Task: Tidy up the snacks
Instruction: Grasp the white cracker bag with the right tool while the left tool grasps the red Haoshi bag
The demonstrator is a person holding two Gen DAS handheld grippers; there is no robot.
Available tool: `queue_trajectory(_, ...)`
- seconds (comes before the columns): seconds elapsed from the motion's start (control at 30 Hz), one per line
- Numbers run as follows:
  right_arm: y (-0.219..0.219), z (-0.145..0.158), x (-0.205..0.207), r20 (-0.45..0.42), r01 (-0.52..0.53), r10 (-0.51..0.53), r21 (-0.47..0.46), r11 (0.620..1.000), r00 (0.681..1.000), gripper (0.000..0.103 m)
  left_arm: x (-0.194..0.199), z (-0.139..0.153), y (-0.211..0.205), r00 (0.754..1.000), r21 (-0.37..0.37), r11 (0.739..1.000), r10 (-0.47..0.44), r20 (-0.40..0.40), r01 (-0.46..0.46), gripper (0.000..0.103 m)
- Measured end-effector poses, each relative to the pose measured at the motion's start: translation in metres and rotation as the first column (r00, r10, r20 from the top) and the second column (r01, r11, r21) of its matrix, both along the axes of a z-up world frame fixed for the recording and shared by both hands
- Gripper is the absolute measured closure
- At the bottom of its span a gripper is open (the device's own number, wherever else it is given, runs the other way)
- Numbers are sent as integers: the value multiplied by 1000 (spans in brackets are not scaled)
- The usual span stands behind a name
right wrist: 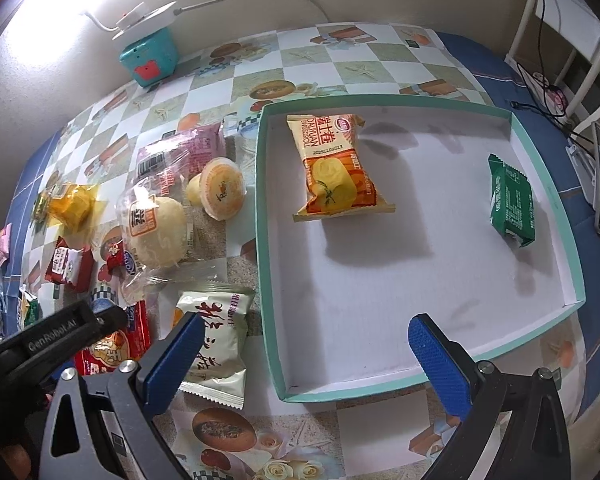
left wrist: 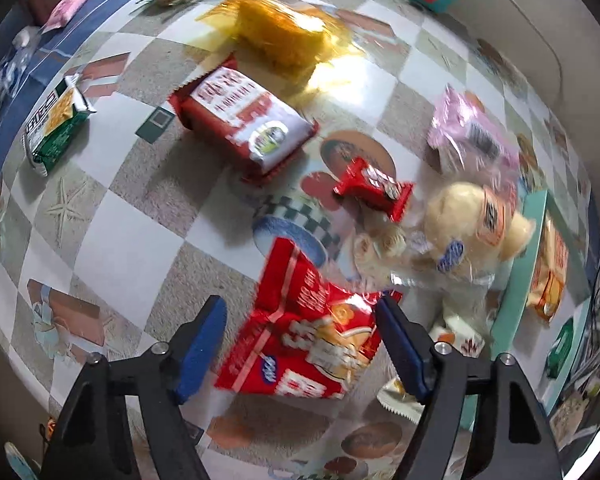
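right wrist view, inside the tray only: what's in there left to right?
Teal-rimmed tray: orange-yellow swiss roll packet → green snack packet. Nothing else shows on its white floor. Right gripper hovers over the near edge, jaws open and empty.

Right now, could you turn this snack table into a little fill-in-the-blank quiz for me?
1. The teal-rimmed cardboard tray holds ____ snack packets.
2. Beside the orange swiss-roll packet in the tray lies a ____ foil packet.
3. The left tool hangs open around a ____ noodle-snack bag.
4. The right tool is open and holds ____.

Missing words: two; green; red; nothing
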State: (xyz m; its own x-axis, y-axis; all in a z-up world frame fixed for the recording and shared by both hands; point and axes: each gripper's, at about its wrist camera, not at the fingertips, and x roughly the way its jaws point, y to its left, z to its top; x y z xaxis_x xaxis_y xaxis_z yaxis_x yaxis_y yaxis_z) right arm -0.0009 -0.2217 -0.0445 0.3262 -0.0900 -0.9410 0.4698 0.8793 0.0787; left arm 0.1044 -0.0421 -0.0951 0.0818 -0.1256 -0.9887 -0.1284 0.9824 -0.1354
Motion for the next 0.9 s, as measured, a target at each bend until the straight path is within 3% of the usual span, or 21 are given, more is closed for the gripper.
queue_trajectory(0.33,3,0,1,-1,-9,9,-6,1000,1000,0,-8,-5,-11,999,17,999,-26,-25,27,35)
queue_trajectory(0.57,16,1,4,19,-48,48,-3,999,999,1,-8,9,15,1000,-3,1000,0,-22,0,40)
queue_trajectory(0.7,30,2,7,48,-94,92,35,995,995,5,-8,13,29,1000,8,1000,26,-17,-26,42)
queue_trajectory(0.9,44,1,12,79,-131,125,80,988,989,20,-8,13,53,997,-6,997,77,-31,-77,42)
